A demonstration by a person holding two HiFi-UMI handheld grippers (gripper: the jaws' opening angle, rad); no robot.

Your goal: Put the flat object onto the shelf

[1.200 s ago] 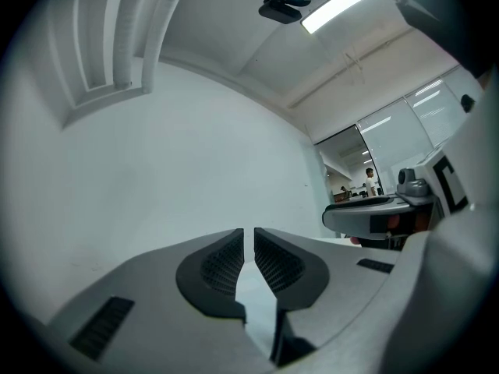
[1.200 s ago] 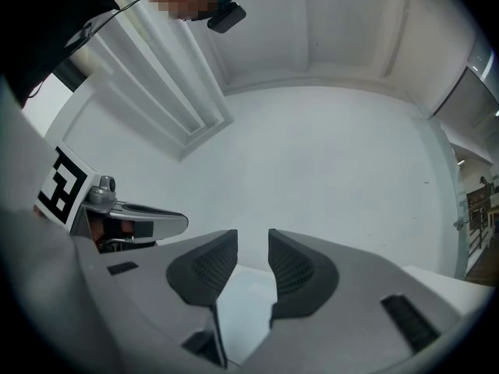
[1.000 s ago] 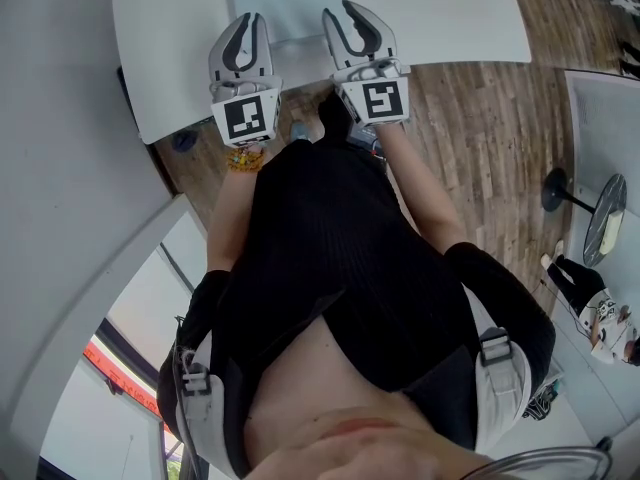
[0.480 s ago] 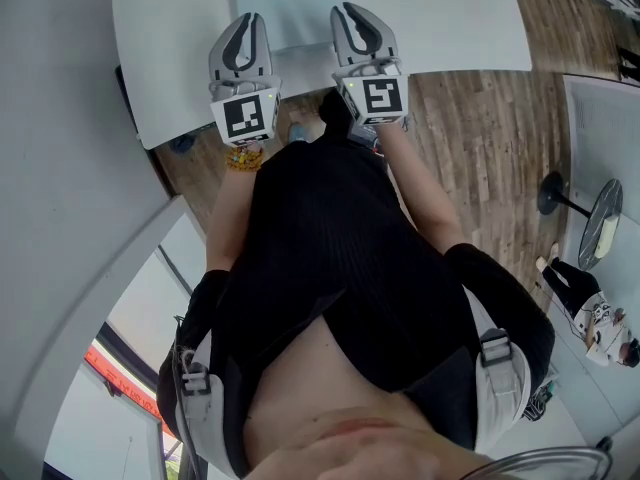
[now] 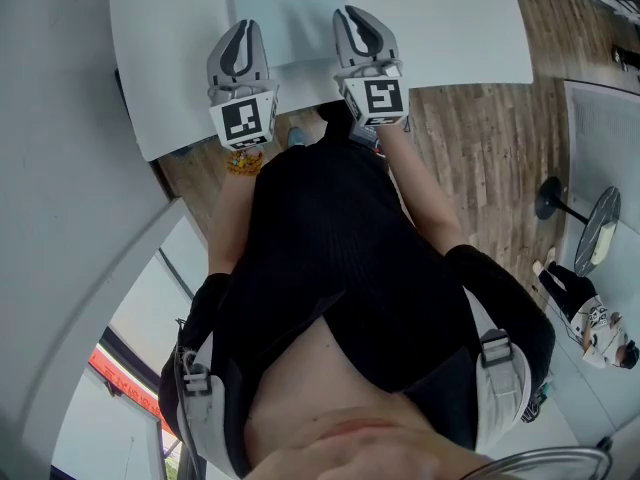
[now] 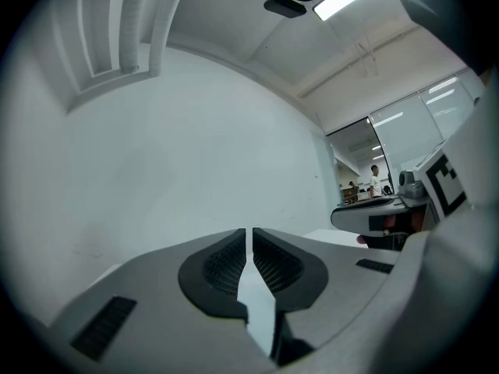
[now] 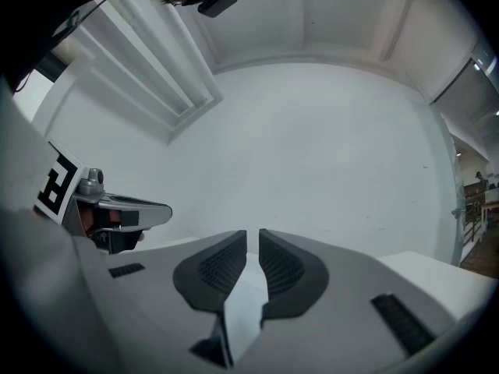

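Through the head view we see a pale flat panel [image 5: 288,8] lying on a white table [image 5: 440,18]. The left gripper [image 5: 240,28] is at its left edge and the right gripper [image 5: 357,13] at its right. Only the gripper views show both pairs of jaws clenched to a slit, facing a blank white wall [image 6: 195,146]. Since a second ago, both grippers reach farther over the table.
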